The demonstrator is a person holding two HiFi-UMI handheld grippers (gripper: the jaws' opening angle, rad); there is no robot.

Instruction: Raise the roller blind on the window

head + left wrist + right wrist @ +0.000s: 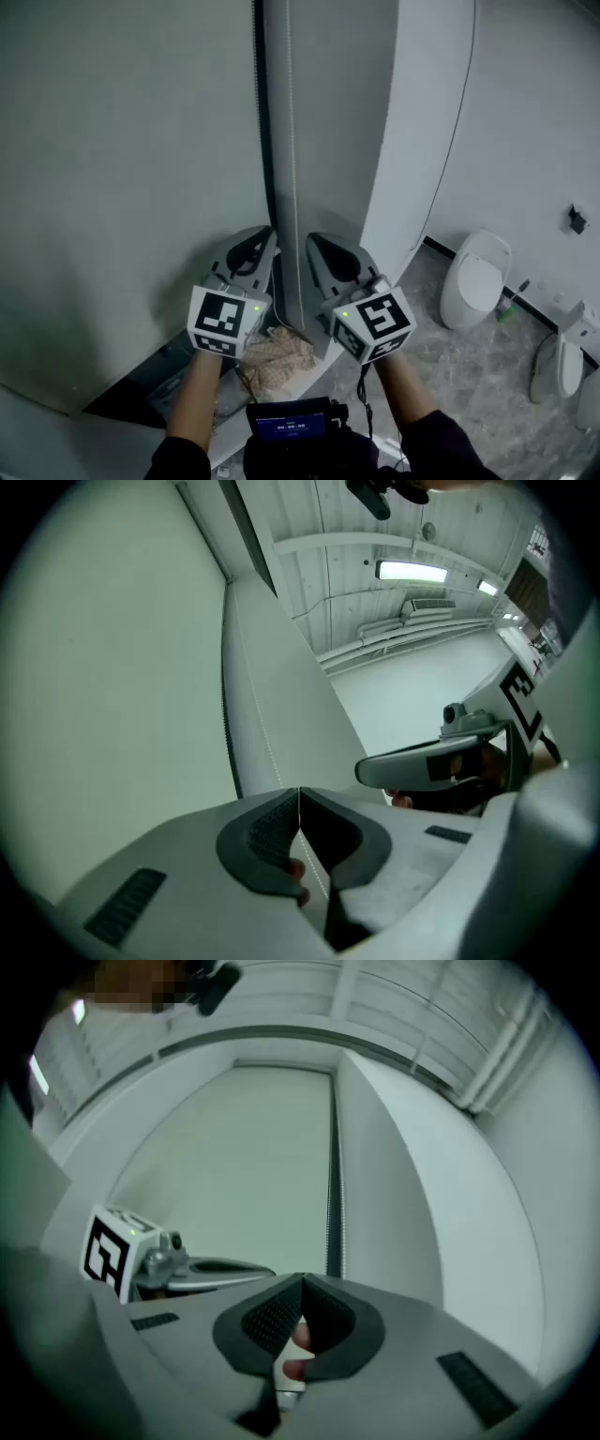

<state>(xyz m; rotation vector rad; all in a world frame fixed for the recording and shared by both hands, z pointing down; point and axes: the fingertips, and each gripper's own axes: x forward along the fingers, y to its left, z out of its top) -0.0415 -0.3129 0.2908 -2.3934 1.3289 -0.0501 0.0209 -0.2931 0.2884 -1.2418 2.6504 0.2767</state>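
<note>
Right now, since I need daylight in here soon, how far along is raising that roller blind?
Done: nothing visible; the roller blind hangs fully lowered. In hand: the left claw is shut on the bead cord; the right claw is shut alongside. Left: pulling the blind up.

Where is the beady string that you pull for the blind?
In the head view the bead chain hangs down the middle, just right of the roller blind, and runs down between the left gripper and the right gripper.

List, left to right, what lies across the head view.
Roller blind → left gripper → bead chain → right gripper → toilet → green bottle.
</note>
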